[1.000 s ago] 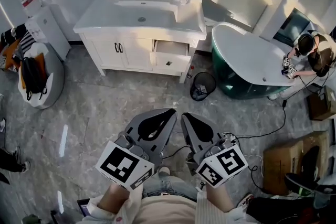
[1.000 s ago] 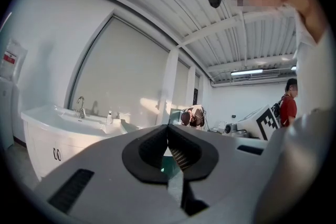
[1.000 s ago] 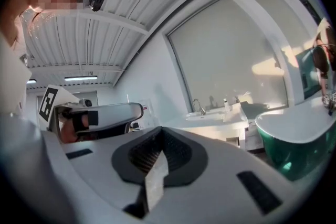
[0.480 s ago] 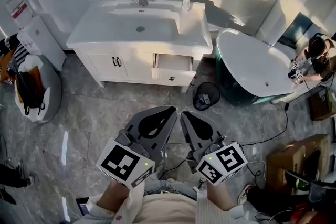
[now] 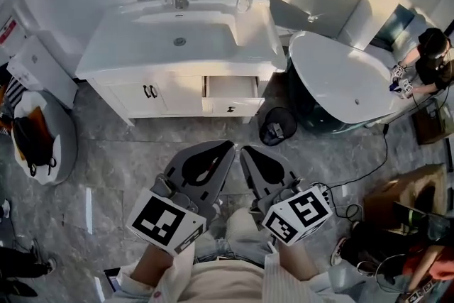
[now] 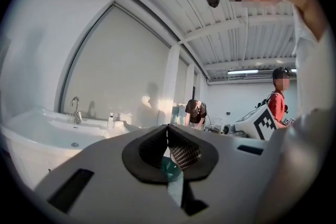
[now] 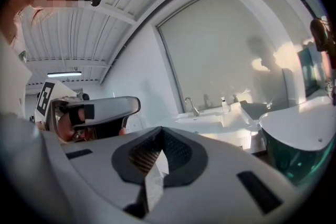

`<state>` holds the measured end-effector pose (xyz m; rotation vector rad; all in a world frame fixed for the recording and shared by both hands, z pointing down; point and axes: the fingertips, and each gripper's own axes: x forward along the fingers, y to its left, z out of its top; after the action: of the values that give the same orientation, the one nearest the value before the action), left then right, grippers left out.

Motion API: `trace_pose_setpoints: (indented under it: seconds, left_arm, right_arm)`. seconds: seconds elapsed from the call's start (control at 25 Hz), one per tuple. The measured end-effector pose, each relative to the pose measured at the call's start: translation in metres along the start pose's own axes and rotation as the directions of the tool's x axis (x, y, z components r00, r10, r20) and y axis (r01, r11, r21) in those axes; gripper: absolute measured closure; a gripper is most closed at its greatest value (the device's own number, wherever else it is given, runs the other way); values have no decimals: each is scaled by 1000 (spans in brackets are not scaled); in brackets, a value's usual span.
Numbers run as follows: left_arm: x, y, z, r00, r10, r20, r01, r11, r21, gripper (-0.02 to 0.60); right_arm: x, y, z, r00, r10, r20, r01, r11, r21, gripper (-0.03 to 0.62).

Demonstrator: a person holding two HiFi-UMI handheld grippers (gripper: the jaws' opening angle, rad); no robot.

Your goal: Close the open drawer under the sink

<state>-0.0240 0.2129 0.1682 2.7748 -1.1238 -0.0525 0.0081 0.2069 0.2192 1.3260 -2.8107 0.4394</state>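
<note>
since you stand well back from the vanity, the left gripper (image 5: 228, 147) and right gripper (image 5: 244, 150) wait low at your waist, fingers pressed together on nothing. the drawer (image 5: 230, 89) juts open under the sink (image 5: 177, 28), right of the cabinet doors (image 5: 150, 92); closed tips should suit a push.

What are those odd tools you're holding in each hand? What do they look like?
Both are alike: the left gripper and right gripper have broad grey plastic fingers with black hollowed pads, and each carries a white cube printed with black square markers. The sleeves are pale.
</note>
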Motion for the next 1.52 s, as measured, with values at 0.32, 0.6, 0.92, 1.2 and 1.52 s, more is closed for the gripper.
trace_pose_setpoints:
  seconds: [0.32,0.6,0.92,1.2,1.52]
  left_arm:
    - [16,25,-10,1000,-4,-23,3,1000,-28,566]
    - [49,55,-13,999,6,-32,-7,1000,-16,566]
    - [117,112,-6,999,34,-42,-35,999,-11,566]
    - [185,161,15,997,69,-40,-69,998,-12,566]
    - [240,192,23,995,93,-33,-93,995,-19,566]
  right_arm:
    - [16,-18,-11,999,-37,-36,38,999,29,585]
    - [51,-51,-10,999,-30,-44,31,999,38,585]
    - [117,-110,9,997,10,-76,-7,999,35,585]
    - [170,-169,42,995,34,-91,-31,999,38,585]
    - [203,-224,59,993,43,-109,-38,998,42,585]
